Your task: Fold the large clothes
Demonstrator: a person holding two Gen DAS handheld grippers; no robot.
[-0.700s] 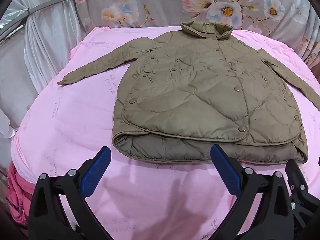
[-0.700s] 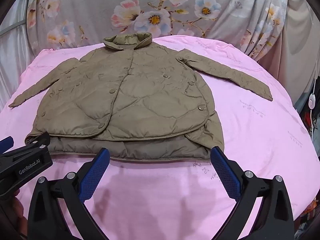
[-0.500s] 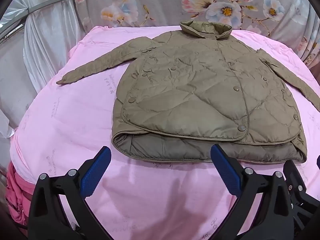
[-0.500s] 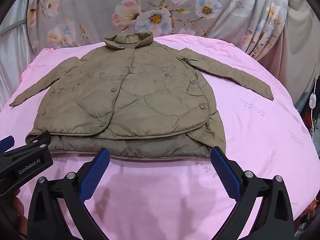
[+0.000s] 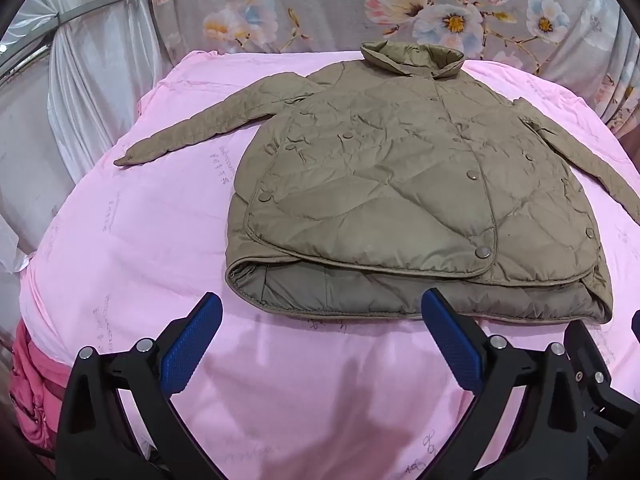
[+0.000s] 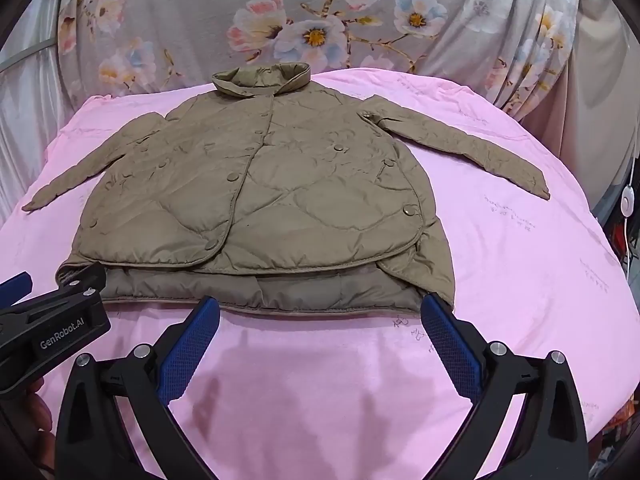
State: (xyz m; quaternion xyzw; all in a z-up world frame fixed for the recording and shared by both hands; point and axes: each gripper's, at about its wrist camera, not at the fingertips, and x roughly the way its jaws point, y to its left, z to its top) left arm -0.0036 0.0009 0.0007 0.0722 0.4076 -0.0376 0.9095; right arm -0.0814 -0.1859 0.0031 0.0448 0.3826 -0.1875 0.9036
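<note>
A pink sheet (image 5: 120, 248) covers the bed, with a flowered cloth (image 6: 320, 20) behind it. On the sheet lies the olive quilted jacket (image 5: 400, 184), front up, both sleeves spread out, collar at the far side. The left gripper (image 5: 322, 338) and the right gripper (image 6: 320, 336) hang just before its hem, fingers wide apart, holding nothing.

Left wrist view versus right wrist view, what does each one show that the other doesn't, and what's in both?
Only the left wrist view shows the red cloth bunched at the bed's edge. Only the right wrist view shows the right sleeve's cuff, a white switch on a cord, and the left hand-held gripper's "GenRobot.AI" label. Both show the open left hand-held gripper, the open right hand-held gripper, the jacket flat on the pink sheet, and the floral fabric.
</note>
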